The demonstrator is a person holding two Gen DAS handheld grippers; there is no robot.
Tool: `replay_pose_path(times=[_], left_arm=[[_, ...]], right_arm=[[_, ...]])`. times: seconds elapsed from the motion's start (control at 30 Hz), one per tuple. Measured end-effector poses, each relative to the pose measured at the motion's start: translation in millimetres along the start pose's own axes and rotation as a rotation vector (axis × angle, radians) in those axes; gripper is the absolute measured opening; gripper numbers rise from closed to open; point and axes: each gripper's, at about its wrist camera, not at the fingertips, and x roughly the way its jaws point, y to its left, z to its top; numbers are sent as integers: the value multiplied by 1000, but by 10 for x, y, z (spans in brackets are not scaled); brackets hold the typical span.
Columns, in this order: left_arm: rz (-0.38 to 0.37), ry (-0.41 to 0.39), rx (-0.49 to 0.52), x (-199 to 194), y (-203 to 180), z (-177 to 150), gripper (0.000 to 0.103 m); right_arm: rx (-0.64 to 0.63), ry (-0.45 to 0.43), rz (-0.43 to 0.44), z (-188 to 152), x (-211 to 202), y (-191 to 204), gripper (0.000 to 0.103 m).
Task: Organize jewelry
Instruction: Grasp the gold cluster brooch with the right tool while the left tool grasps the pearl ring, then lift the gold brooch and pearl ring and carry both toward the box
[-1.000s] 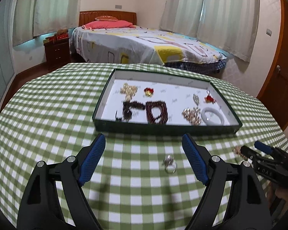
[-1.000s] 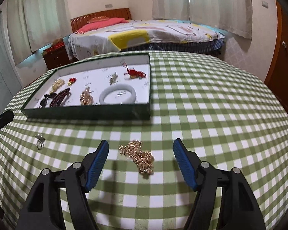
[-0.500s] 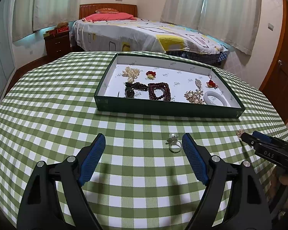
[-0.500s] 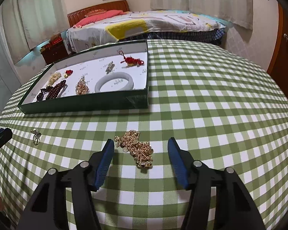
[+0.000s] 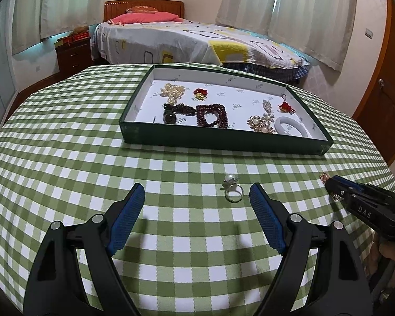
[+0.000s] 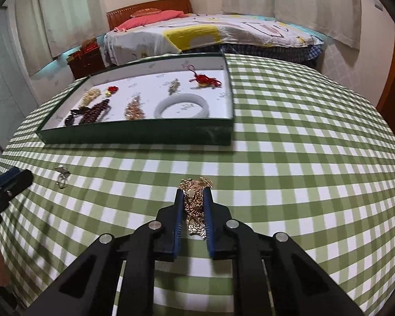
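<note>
A: What do the two grippers do at this moment?

B: Nearest to us, the right gripper has its blue pads pressed on the gold chain, which is bunched between them and appears to lie on the green checked tablecloth. The left gripper has its jaws wide apart and holds nothing. The pearl ring lies on the cloth between its fingertips, closer to the right one, and no pad touches it.

A: And a little farther?

B: There stands the green box, on the middle of the table. Inside it I see a white bangle at the near right, a gold brooch beside it, dark red beads in the middle, a pale bead bunch at the far left, and two small red pieces.

A: So how much is finished?

B: I judge most of it. Two pieces remain outside the box: the chain, already gripped, and the ring, not yet gripped. Beyond the table is only a bed.
</note>
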Motion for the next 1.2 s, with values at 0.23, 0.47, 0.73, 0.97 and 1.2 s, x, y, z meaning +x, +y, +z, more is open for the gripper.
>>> replay_pose_path(times=[0.23,0.47,0.73,0.97,1.2], left_arm=[[-13,24,13,117,-89,21,78],[-28,78,25,304,-186,52,61],[-42,116,16,472,-234,118,46],[-50,122,48,474,-185,126,24],[-66,122,31,461,-161,123,24]], right_arm=[[-9,-38,34,39,-79,114,15],[-4,-37,52,36,-78,119,15],[8,-24,68,18,-43,96,15],[12,-20,77,14,-24,106,15],[15,-18,79,11,-24,110,15]])
